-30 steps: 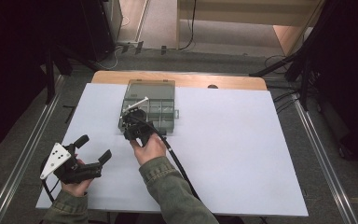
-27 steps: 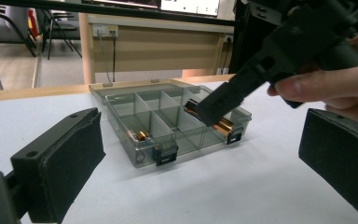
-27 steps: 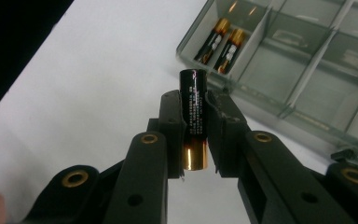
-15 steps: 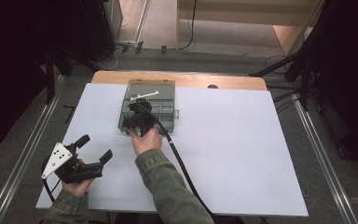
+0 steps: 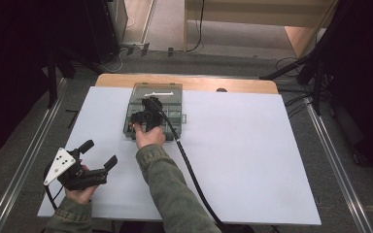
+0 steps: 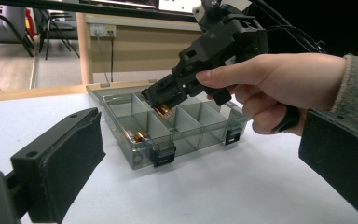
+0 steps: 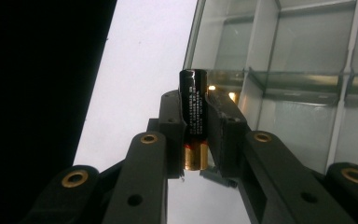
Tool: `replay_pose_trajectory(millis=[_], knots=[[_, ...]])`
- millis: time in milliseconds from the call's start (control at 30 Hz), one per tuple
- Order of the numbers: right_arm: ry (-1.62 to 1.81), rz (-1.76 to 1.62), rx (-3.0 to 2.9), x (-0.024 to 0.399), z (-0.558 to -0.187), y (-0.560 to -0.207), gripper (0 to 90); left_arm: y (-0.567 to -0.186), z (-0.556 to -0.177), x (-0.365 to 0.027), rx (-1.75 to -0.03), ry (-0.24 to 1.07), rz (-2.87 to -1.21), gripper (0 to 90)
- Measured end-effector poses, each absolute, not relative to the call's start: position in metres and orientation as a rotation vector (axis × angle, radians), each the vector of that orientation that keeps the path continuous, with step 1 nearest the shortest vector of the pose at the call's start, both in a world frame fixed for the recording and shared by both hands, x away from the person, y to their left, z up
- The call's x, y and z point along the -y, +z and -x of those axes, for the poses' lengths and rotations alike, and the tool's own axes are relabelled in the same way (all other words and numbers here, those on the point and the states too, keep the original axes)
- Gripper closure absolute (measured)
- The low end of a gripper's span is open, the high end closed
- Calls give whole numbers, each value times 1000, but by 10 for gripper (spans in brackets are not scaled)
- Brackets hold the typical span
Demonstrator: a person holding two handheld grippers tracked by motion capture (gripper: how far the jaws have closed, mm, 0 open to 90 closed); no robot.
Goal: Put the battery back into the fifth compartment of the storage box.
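One battery (image 7: 194, 119) was clamped upright in the right claw (image 7: 195, 135) and held over the box (image 5: 153, 112), likely for a compartment drop; left claw (image 5: 94, 154) was parked open on the surface (image 5: 252, 160).

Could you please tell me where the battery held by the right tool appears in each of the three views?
High view: hidden under the right tool, above the clear box.
Left gripper view: the battery is upper centre, its copper end poking from the tool tip over a box compartment.
Right gripper view: centre, upright between the jaws.
Shared landmark: the clear divided box.
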State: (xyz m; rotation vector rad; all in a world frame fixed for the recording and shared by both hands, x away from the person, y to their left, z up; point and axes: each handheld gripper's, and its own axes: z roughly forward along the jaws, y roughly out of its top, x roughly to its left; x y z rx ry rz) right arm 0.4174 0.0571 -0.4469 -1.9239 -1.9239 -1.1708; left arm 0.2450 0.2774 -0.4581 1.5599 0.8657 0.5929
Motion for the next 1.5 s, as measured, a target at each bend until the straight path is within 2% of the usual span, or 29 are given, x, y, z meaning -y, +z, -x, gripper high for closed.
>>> replay_pose_trajectory(millis=[300,333,367,467,767,900,1167,1267,1433,1500], knots=[[-1158,1940,1875,-62,-420,-452,765,-458,-245,-277,-865,591,-1562,1],[-1155,1936,1867,-63,-421,-452,738,-458,-245,-277,-865,590,-1562,0],[-1161,1940,1855,-63,-421,-452,658,-458,-245,-278,-865,590,-1562,0],[-1191,1947,1860,-61,-419,-448,602,-458,-245,-278,-865,594,-1560,1],[-1245,1850,2057,-54,-410,-434,259,-458,-245,-277,-865,592,-1559,1],[-1253,1766,2165,-52,-407,-430,189,-458,-246,-276,-862,592,-1567,1],[-1099,1630,2446,-46,-400,-429,142,-458,-245,-275,-860,593,-1573,1],[-1111,1625,2467,-35,-393,-429,126,-459,-246,-274,-859,591,-1571,1],[-1033,1647,2507,-6,-384,-432,8,-459,-245,-273,-855,591,-1581,1],[-1006,1642,2509,3,-381,-433,0,-459,-245,-273,-852,593,-1585,1]])
